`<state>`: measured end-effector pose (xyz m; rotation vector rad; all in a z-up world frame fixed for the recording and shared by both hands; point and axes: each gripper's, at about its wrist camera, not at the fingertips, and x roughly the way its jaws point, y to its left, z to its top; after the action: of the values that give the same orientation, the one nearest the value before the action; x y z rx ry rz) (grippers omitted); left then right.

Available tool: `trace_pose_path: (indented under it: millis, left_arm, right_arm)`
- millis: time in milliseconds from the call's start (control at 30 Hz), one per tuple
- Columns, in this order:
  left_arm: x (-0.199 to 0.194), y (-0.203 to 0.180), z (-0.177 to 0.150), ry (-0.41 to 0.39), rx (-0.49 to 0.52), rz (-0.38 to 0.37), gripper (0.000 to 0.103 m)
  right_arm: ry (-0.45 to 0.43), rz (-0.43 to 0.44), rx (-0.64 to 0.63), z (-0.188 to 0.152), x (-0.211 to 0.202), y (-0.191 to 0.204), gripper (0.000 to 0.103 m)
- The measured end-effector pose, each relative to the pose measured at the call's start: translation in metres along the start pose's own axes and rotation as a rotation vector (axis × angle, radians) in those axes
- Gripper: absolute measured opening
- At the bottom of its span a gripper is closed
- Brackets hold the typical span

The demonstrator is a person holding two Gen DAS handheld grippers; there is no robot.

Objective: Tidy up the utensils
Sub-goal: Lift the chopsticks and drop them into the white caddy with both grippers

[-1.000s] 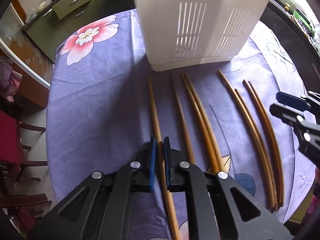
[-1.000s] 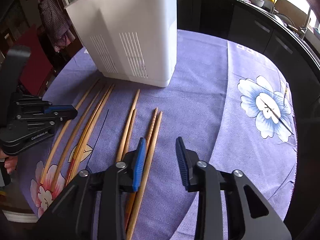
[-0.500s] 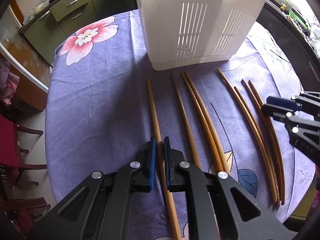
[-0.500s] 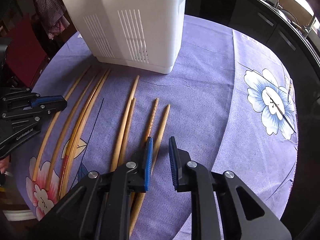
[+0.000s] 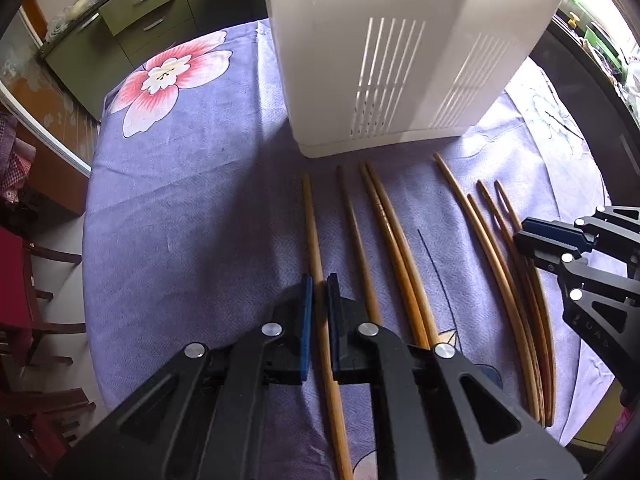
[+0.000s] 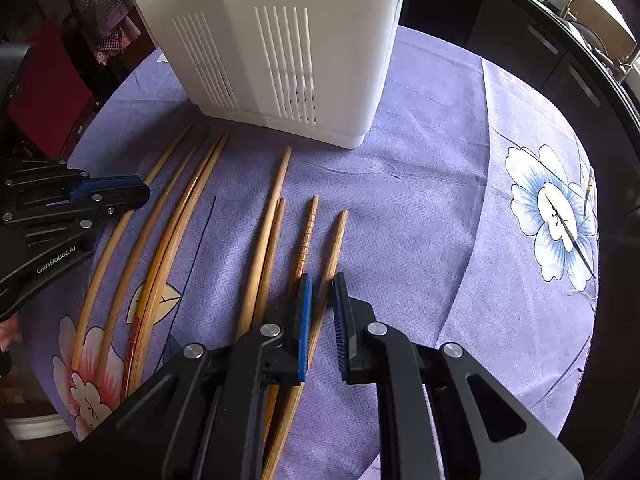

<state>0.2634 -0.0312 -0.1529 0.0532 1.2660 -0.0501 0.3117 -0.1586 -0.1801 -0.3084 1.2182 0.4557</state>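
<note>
Several wooden chopsticks lie side by side on a purple floral tablecloth [image 5: 192, 208], in front of a white slotted utensil holder [image 5: 400, 60] [image 6: 280, 40]. My left gripper [image 5: 319, 280] is shut on the leftmost chopstick [image 5: 312, 220], which fills the gap between its blue pads. It also shows at the left of the right wrist view, left gripper [image 6: 136, 196]. My right gripper [image 6: 322, 278] straddles the rightmost chopstick [image 6: 336, 236]. Its jaws are closing, with a little gap still left beside the stick. The left wrist view shows the right gripper [image 5: 524, 236] at the right edge.
The round table's edge curves close behind both grippers. Red-seated wooden chairs [image 5: 16, 280] stand off its left side, green drawers [image 5: 132, 12] beyond. A dark counter [image 6: 560, 40] runs along the right. A thin dark stick [image 6: 568, 232] lies on the blue flower print.
My right gripper has shifted left over the rightmost chopstick and its jaws have narrowed around it. The left gripper has stayed put, still clamped on its chopstick.
</note>
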Motion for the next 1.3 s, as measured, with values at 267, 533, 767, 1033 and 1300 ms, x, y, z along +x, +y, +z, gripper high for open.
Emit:
trace_pose_path:
  millis: [267, 533, 767, 1033, 1300]
  left_arm:
    - [-0.031, 0.0, -0.003, -0.077, -0.005, 0.008, 0.006]
    - [-0.126, 0.014, -0.02, -0.291, -0.002, -0.03, 0.006]
    - [-0.182, 0.026, -0.025, -0.41, -0.005, -0.042, 0.006]
    - [-0.206, 0.023, -0.015, -0.443, -0.013, -0.05, 0.006]
    - [-0.249, 0.021, 0.021, -0.503, -0.016, -0.062, 0.006]
  right_arm:
    - [-0.067, 0.029, 0.039, -0.014, -0.021, -0.017, 0.007]
    - [-0.294, 0.069, 0.074, -0.033, -0.124, -0.037, 0.007]
    - [-0.447, 0.102, 0.095, -0.061, -0.191, -0.044, 0.007]
    - [-0.517, 0.101, 0.086, -0.068, -0.22, -0.037, 0.007]
    - [-0.554, 0.102, 0.068, -0.06, -0.241, -0.04, 0.007]
